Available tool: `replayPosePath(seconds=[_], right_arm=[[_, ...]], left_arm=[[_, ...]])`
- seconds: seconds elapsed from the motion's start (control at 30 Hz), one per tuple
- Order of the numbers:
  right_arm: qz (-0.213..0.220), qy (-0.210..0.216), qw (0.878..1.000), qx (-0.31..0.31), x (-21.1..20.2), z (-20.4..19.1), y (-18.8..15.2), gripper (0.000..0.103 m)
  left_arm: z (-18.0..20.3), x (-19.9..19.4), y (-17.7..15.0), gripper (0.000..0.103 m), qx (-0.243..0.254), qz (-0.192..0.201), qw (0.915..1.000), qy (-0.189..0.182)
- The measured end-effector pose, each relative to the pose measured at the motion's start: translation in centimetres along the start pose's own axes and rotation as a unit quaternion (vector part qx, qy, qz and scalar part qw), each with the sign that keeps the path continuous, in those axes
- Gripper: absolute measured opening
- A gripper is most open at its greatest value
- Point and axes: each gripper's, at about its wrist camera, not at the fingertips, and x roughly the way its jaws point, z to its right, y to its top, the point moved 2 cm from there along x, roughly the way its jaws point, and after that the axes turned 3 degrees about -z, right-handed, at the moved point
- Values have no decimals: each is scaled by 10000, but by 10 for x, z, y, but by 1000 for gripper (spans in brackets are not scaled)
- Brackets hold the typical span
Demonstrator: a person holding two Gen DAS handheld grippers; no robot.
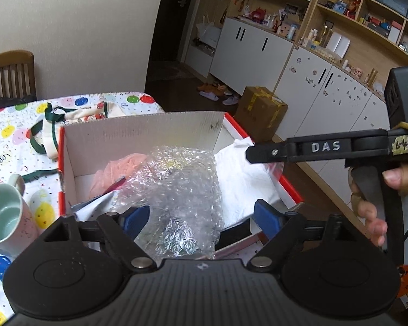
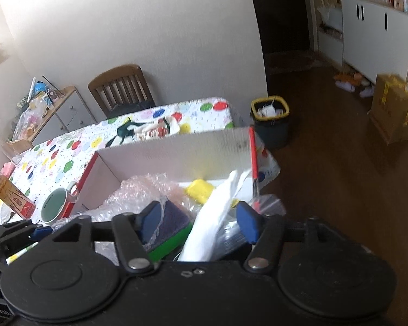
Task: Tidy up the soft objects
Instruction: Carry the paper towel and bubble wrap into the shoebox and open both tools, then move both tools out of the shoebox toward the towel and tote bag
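Observation:
A red-edged cardboard box point(image 1: 138, 133) stands on the table and holds soft things. In the left wrist view, bubble wrap point(image 1: 176, 184) lies in the box between the blue pads of my open left gripper point(image 1: 201, 220), beside a pink cloth point(image 1: 114, 174) and white cloth point(image 1: 244, 174). My right gripper shows at the right of that view point(image 1: 258, 154), over the box's right side. In the right wrist view, my open right gripper point(image 2: 201, 222) hovers over white cloth point(image 2: 212, 217), a purple and green sponge point(image 2: 174, 225), a yellow sponge point(image 2: 200, 190) and bubble wrap point(image 2: 138, 193).
A mint mug point(image 1: 5, 217) stands left of the box on the dotted tablecloth point(image 2: 68, 157). A cloth bag with green straps point(image 1: 76, 116) lies behind the box. A wooden chair point(image 2: 122, 87), a bin point(image 2: 270, 119) and a brown carton point(image 2: 394, 106) stand around the table.

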Motion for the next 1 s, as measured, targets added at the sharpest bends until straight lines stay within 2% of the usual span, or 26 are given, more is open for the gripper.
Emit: replayPosePath(seconds=[0.3,0.43,0.57,0.8,0.93,1.0], right_arm=[[224,223,9993,-206,-33,-15,-1,67],[296,428,9981,-338,-45,-32,-3,69],[349,636,9961,-512,-53,-56,-3,76],[328,877,9925,-781,-51,-103,-2,85],[313,899,9920,-830,-44,-128,0,89],[287,898,9917,-876,-39,-140,1,91]], left_arm=[[2,-40,-4,86,47,317,9994,100],[1,-63,-6,86,48,488,9986,212],[-7,-87,-10,86,-9,669,9974,274],[-38,-130,-20,87,-138,929,9936,622],[-67,-152,-26,100,-212,1006,9910,857],[-83,-164,-30,100,-198,1078,9889,1003]])
